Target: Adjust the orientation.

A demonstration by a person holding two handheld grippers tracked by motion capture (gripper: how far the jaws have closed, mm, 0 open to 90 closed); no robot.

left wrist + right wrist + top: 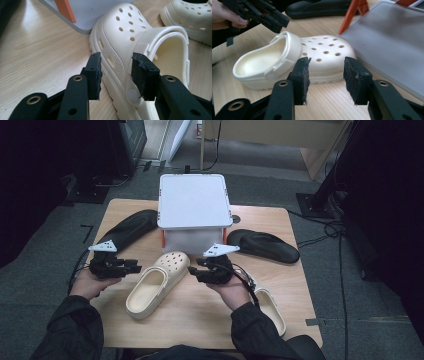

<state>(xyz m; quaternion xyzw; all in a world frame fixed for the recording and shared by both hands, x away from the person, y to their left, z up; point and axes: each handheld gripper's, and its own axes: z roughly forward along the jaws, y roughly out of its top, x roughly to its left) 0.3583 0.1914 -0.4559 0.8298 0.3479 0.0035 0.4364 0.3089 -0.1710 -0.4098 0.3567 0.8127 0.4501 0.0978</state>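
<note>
Though jaws gape, clog prob. untouched

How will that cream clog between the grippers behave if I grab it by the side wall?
The clog looks like moulded foam, so probably light and somewhat squashy; the wall may flex between the left gripper pads. Its heel strap looks hinged on a rivet, so it may swing. The flat, wide sole should slide rather than tip.

Bright, even light on the tabletop, dark surroundings, slightly soft focus.
</note>
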